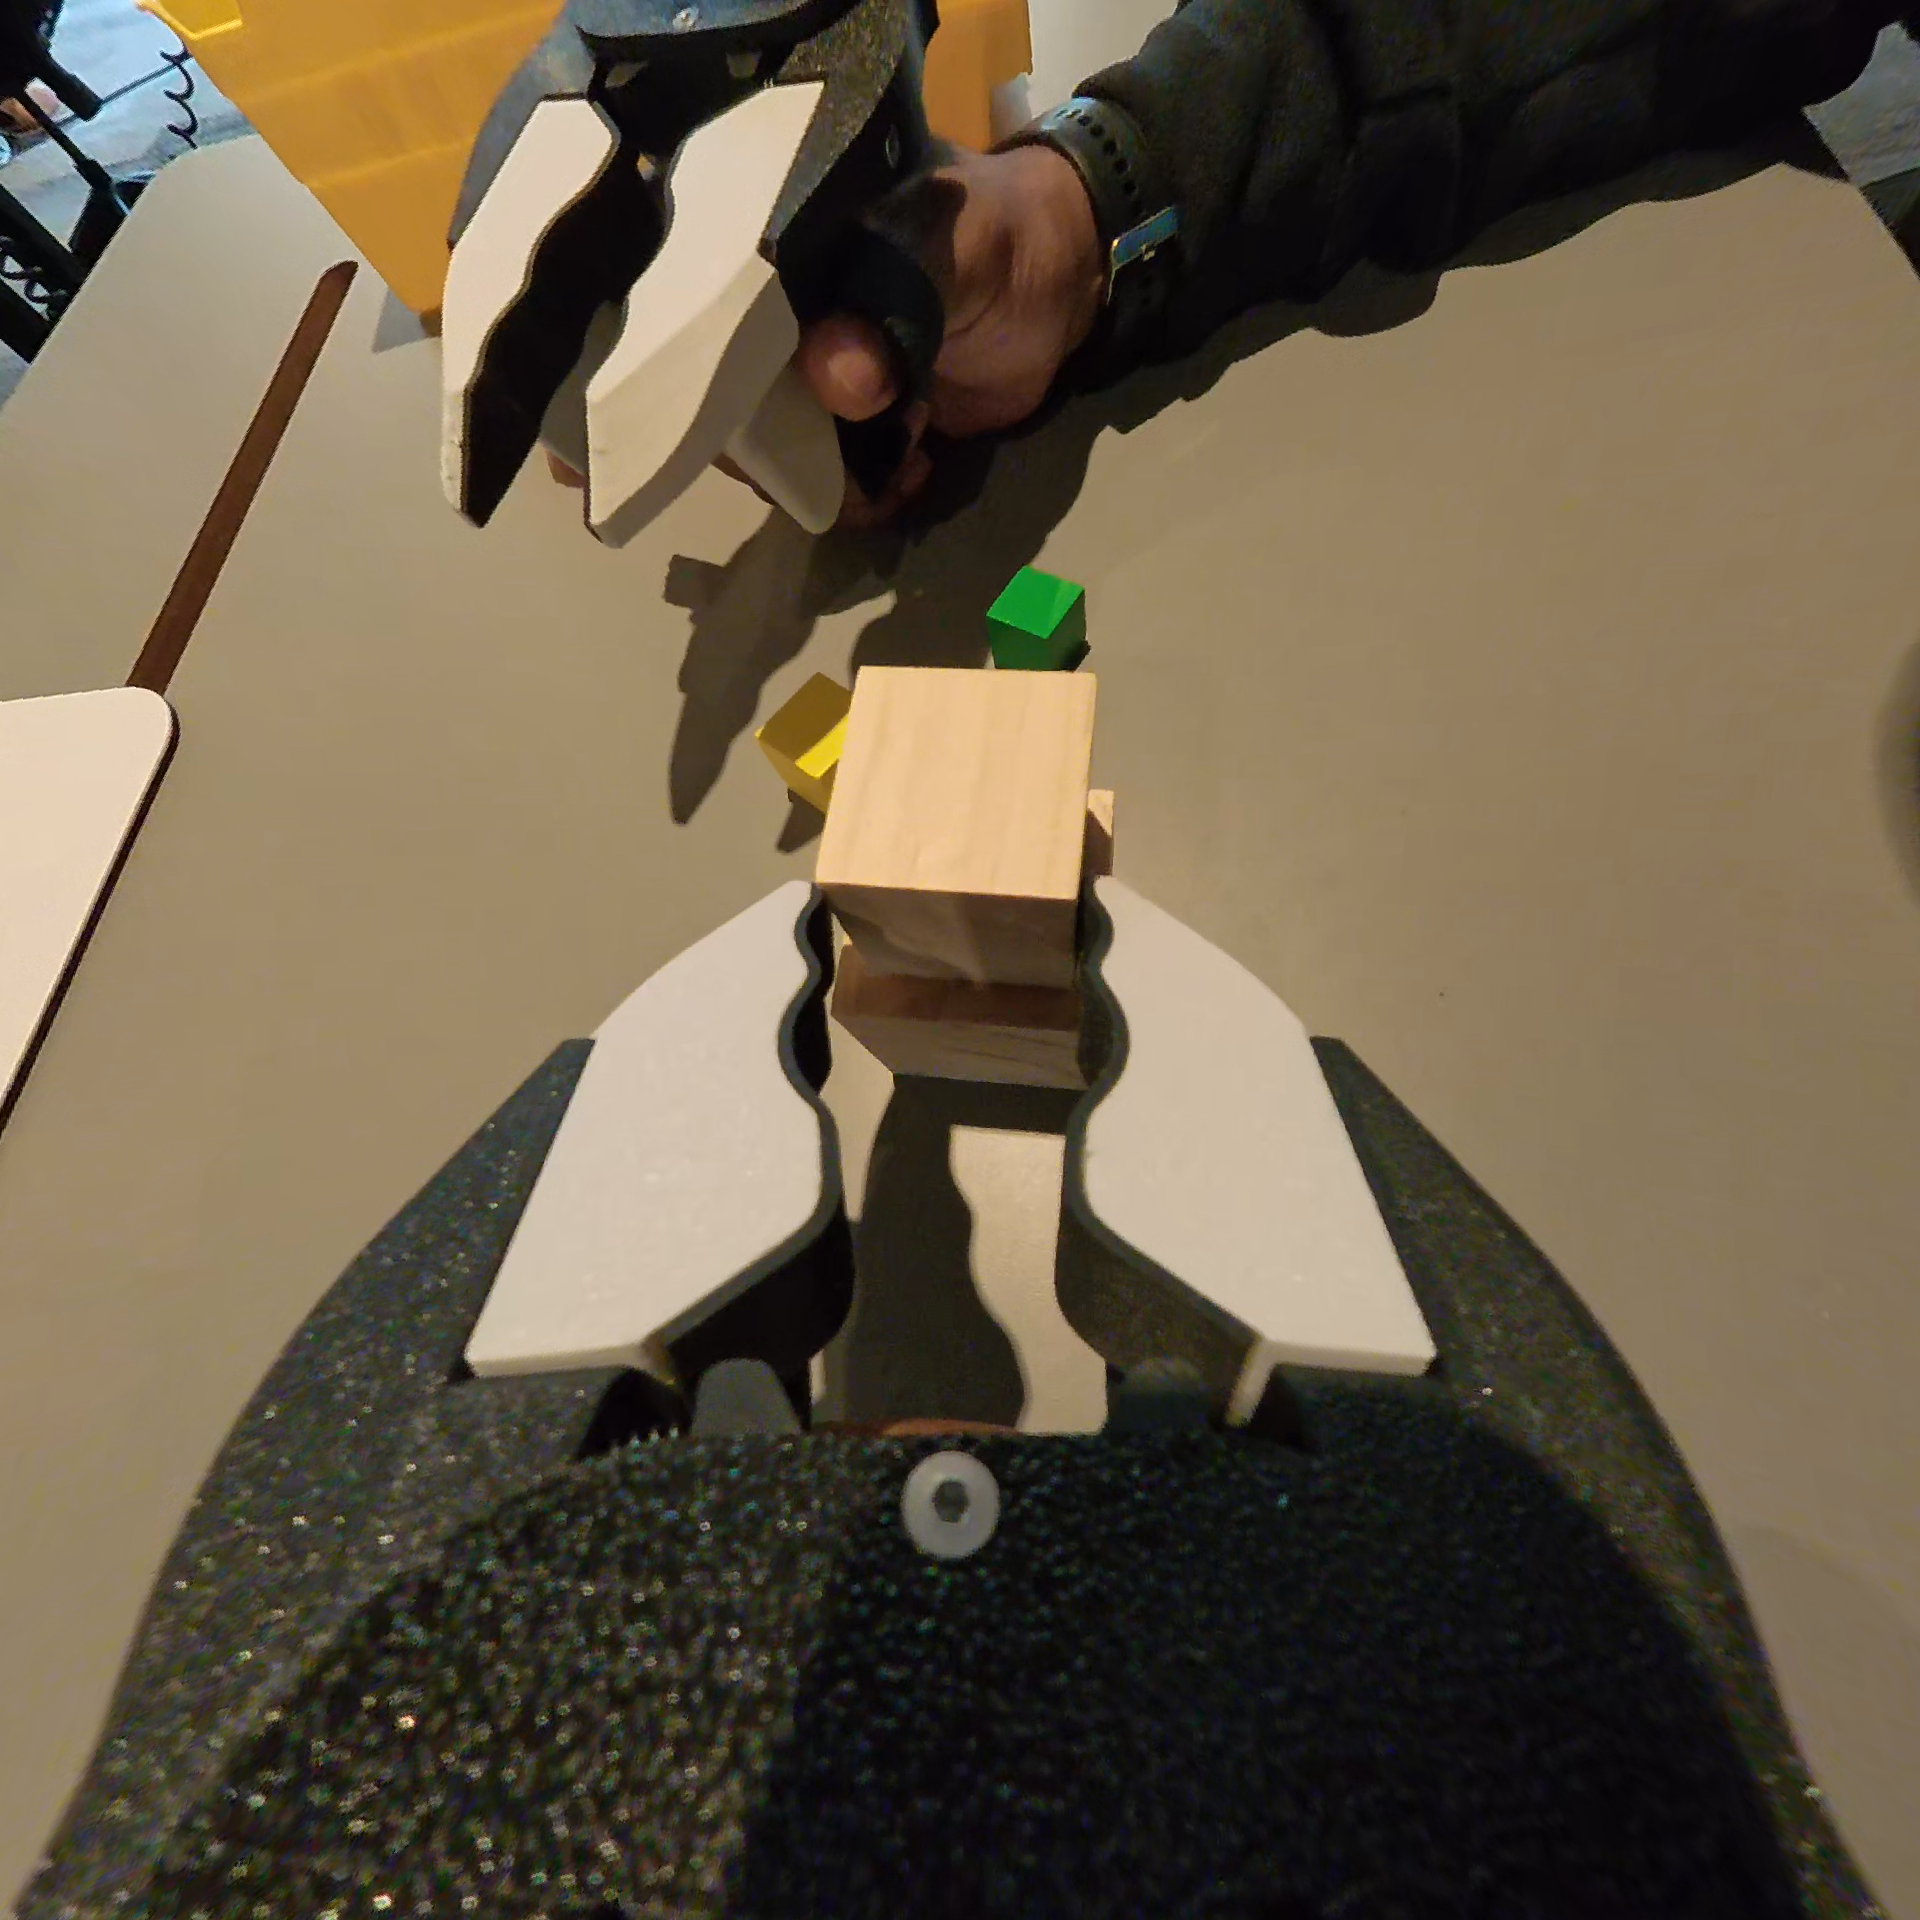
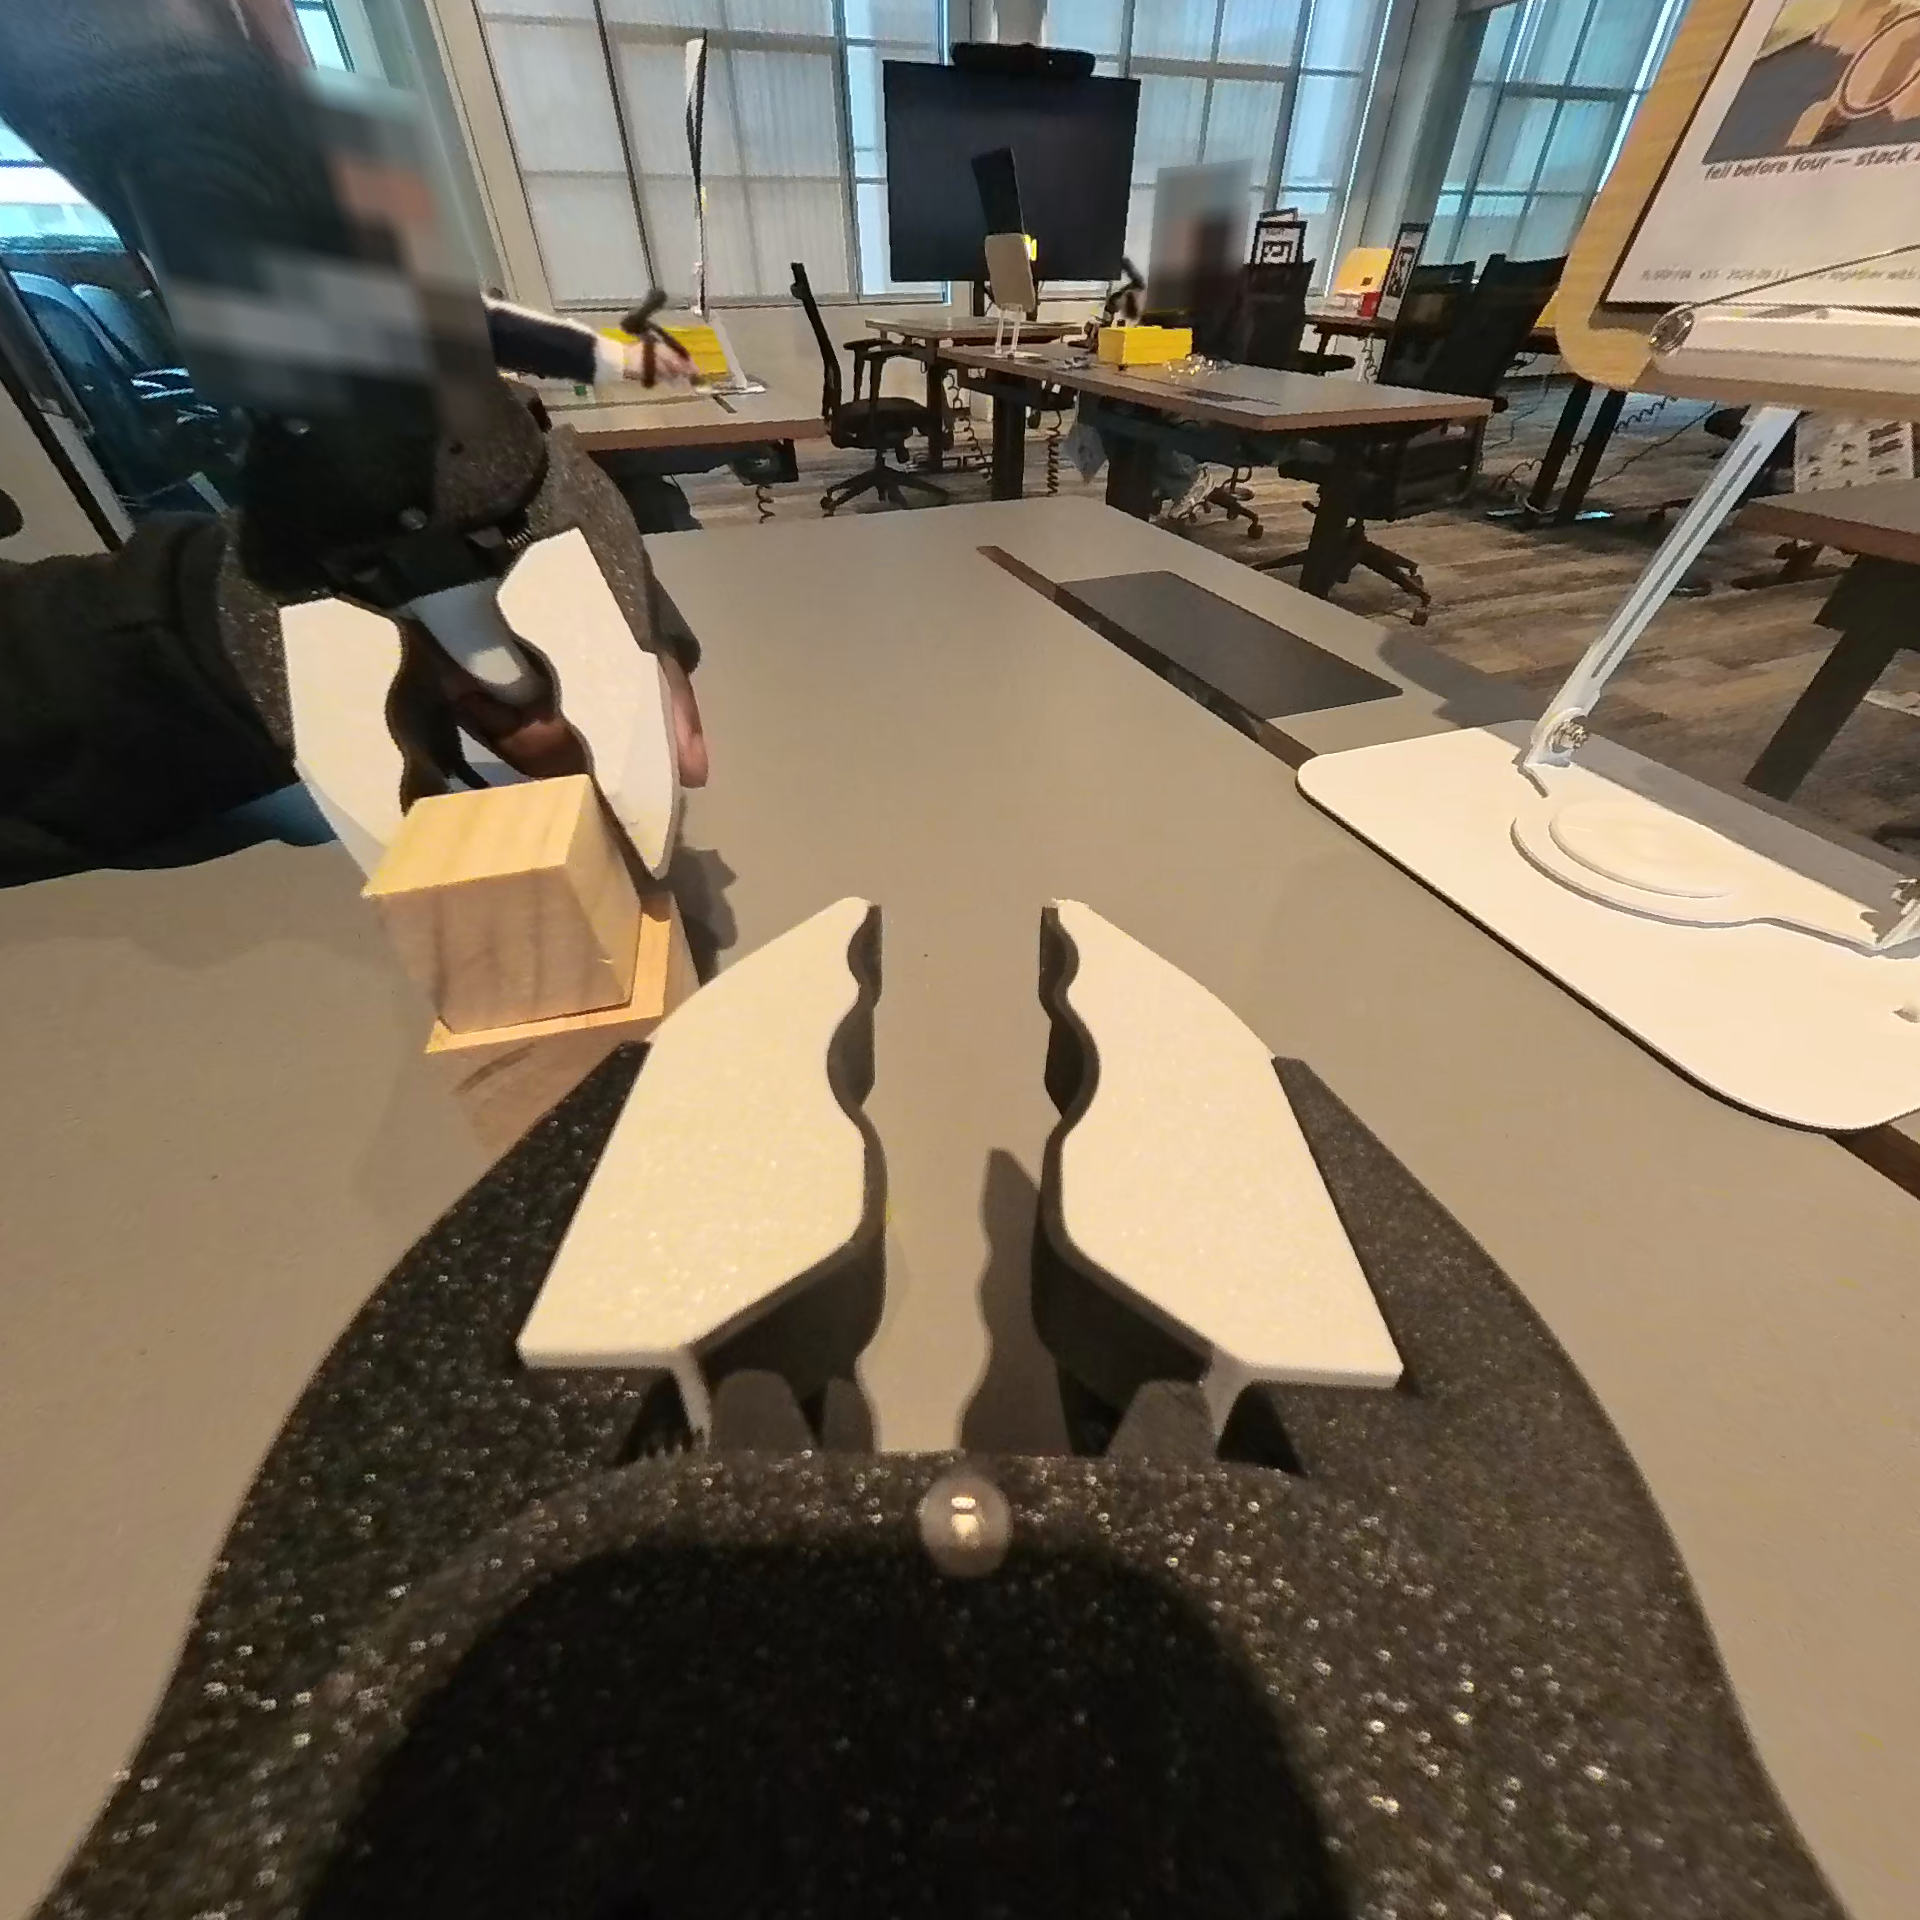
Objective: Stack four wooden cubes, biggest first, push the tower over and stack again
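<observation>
Seating second cube (image 1: 961,821) on big base cube (image 1: 966,1034), mid-table | left gripper (image 1: 956,914) clamped on its flat sides | right gripper (image 2: 961,925) part-open, empty | rigid, light, smooth wood; likely slips if pinched off-centre.

Both grippers are wearing speckled black housings: the left gripper (image 1: 951,914) and right gripper (image 2: 961,914) are showing white wavy-edged fingers (image 2: 727,1143) (black-lined inside), a pale screw (image 1: 950,1504); the hand (image 1: 997,301) is wearing a dark sleeve (image 1: 1455,135) and black watch (image 1: 1117,197).
</observation>
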Demonstrator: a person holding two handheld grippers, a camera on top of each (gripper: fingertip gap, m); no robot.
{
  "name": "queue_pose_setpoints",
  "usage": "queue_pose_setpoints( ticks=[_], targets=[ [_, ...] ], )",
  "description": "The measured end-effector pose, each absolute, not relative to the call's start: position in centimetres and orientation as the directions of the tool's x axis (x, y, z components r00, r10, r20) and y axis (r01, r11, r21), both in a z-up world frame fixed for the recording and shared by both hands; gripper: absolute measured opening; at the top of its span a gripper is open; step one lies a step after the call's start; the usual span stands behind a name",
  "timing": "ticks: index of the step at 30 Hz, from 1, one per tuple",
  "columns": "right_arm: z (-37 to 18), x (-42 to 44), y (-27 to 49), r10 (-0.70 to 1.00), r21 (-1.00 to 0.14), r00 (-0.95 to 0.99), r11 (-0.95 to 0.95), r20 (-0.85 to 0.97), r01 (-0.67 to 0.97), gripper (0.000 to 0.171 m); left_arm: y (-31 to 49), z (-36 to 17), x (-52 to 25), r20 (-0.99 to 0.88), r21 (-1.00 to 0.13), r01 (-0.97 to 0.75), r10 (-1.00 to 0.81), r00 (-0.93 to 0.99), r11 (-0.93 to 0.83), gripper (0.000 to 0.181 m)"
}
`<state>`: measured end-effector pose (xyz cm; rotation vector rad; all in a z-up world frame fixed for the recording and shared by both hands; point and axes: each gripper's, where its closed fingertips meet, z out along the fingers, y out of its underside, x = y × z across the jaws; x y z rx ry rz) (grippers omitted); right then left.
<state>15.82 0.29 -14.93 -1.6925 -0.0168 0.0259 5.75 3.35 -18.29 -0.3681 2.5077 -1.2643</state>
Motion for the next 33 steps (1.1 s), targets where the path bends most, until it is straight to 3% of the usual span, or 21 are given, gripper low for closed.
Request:
queue_pose_setpoints(
  ticks=[28, 33],
  targets=[
    [-14.9, 15.8, 0.3, 0.036, -0.993, 0.999, -0.121, -0.021, -0.017, 0.029, 4.8, -17.3, 4.9, -0.177, -0.845, -0.038, -0.347, -0.921, 0.533, 0.055],
    [-14.9, 15.9, 0.2, 0.044, -0.993, 0.998, -0.115, -0.037, -0.032, 0.029, 7.6, -15.7, 7.1, -0.182, -0.926, -0.018, -0.485, -0.855, 0.378, 0.053]
  ],
)
